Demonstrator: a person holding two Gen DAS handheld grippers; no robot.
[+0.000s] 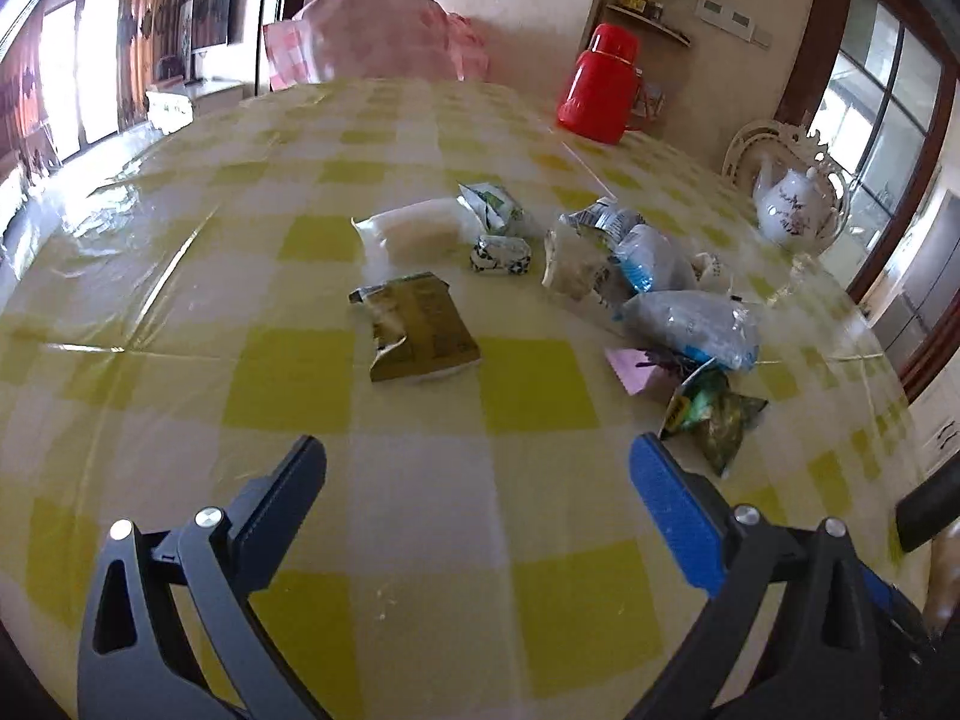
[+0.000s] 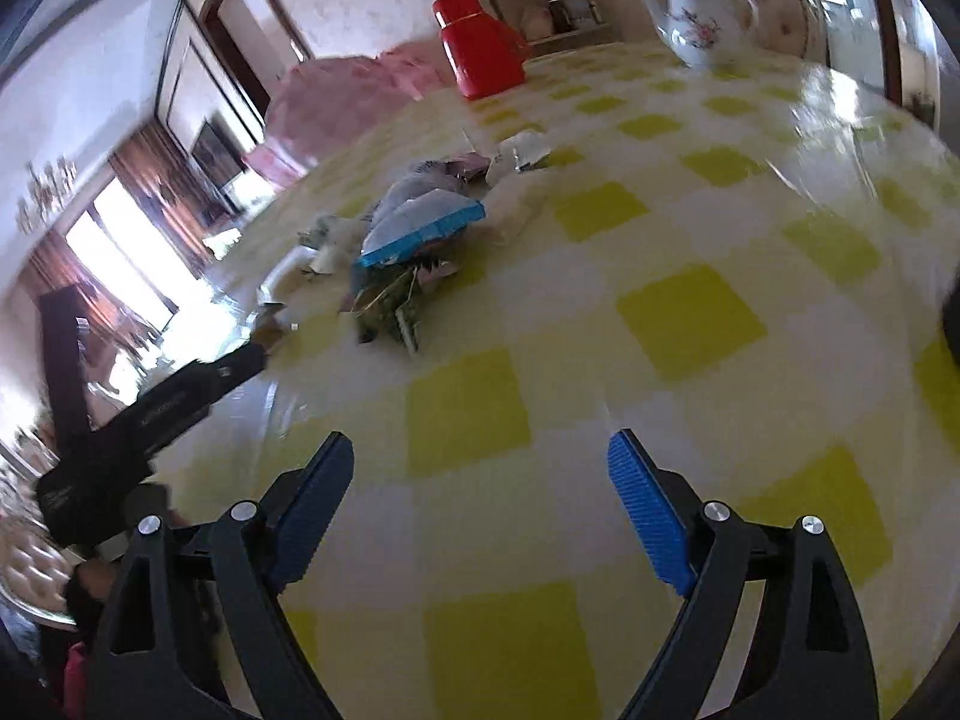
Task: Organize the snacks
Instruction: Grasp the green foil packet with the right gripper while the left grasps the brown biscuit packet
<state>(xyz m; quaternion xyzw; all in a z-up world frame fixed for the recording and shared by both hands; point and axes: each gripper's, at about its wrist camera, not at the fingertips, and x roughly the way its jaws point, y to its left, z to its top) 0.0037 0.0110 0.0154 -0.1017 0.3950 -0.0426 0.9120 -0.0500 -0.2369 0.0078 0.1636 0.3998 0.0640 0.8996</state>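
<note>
Several snack packets lie on a yellow-and-white checked tablecloth [image 1: 420, 480]. In the left wrist view an olive-brown packet [image 1: 417, 327] lies nearest, with a white packet [image 1: 408, 231] behind it and a small cow-print packet [image 1: 501, 255] beside that. To the right is a heap with clear blue-edged bags [image 1: 690, 324] and a green packet [image 1: 714, 414]. My left gripper [image 1: 477, 450] hangs open over bare cloth short of them. In the right wrist view the heap [image 2: 414, 228] lies ahead to the left, and my right gripper [image 2: 480, 444] is open and empty. The left gripper's body [image 2: 150, 408] shows at the left.
A red thermos [image 1: 600, 84] stands at the table's far side, and a white flowered teapot [image 1: 792, 210] on an ornate tray sits at the right edge. A pink covered shape [image 1: 384, 30] rises behind the table. Windows and doors surround the room.
</note>
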